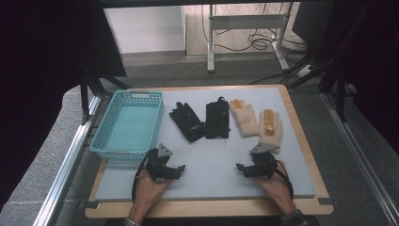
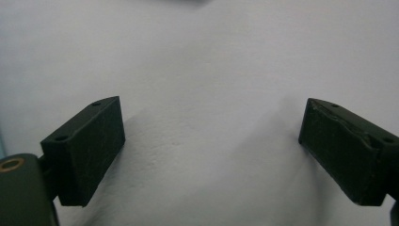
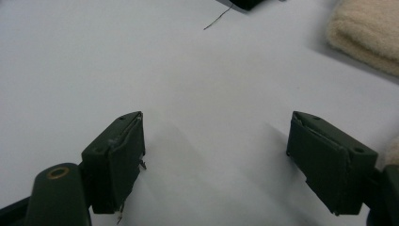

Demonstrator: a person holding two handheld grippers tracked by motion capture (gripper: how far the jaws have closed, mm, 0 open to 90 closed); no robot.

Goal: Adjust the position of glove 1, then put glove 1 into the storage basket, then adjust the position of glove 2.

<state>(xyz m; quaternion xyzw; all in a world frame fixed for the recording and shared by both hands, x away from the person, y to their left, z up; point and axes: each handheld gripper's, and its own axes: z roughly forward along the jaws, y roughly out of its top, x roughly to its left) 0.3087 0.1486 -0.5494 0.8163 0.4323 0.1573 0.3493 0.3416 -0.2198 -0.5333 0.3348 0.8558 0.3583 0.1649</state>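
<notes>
Both grippers rest on the grey mat (image 1: 207, 169) near its front edge, jaws spread wide, nothing between them: left gripper (image 2: 211, 141), right gripper (image 3: 214, 155). Four gloves lie in a row beyond: two black gloves (image 1: 188, 122) mid-mat, two cream fleece gloves (image 1: 270, 126) to their right; the turquoise basket (image 1: 109, 123) sits empty at far left. Risk: the nearest cream glove lies just beside the right gripper (fleece is thick), so a shallow pinch may drag it.

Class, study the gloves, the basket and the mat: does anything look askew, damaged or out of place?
Little stands out. Four gloves lie in a row; the left black glove is tilted, while the other black glove lies straight. A loose thread lies on the mat. The basket is empty.
</notes>
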